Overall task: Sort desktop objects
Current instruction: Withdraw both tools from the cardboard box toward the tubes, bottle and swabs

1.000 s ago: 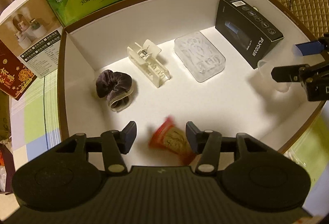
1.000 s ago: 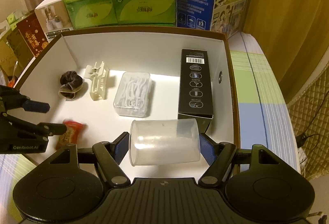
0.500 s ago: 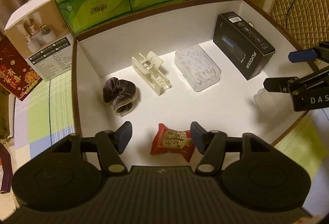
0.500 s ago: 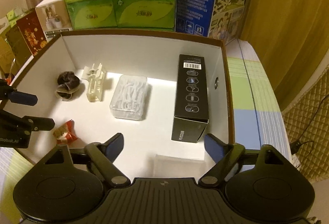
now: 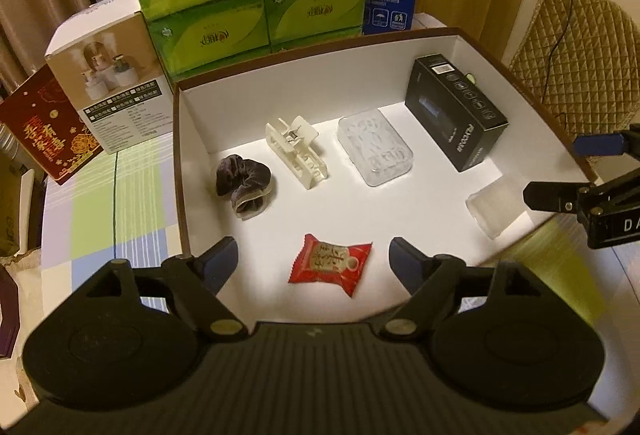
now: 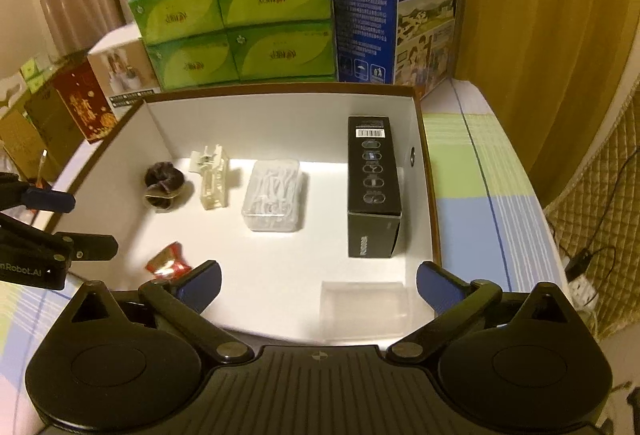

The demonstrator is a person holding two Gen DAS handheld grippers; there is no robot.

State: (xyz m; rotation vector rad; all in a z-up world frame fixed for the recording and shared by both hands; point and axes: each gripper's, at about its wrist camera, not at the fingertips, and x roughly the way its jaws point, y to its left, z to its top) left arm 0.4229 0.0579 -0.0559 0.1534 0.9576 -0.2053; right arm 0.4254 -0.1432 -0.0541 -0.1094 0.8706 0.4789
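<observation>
Both my left gripper [image 5: 312, 259] and right gripper [image 6: 318, 281] are opening, empty; clear cup [image 6: 364, 309] on its side near the black box [image 6: 374, 187] could roll if a finger clips it

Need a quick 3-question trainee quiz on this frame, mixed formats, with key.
1. True or false: the red packet lies on the box floor, touched by no gripper.
2. What stands nearest the black carton? A scrunchie B clear case C hair clip
3. Fill in: the clear cup lies on its ____.

Key: 1 true; 2 B, the clear case; 3 side.
</observation>
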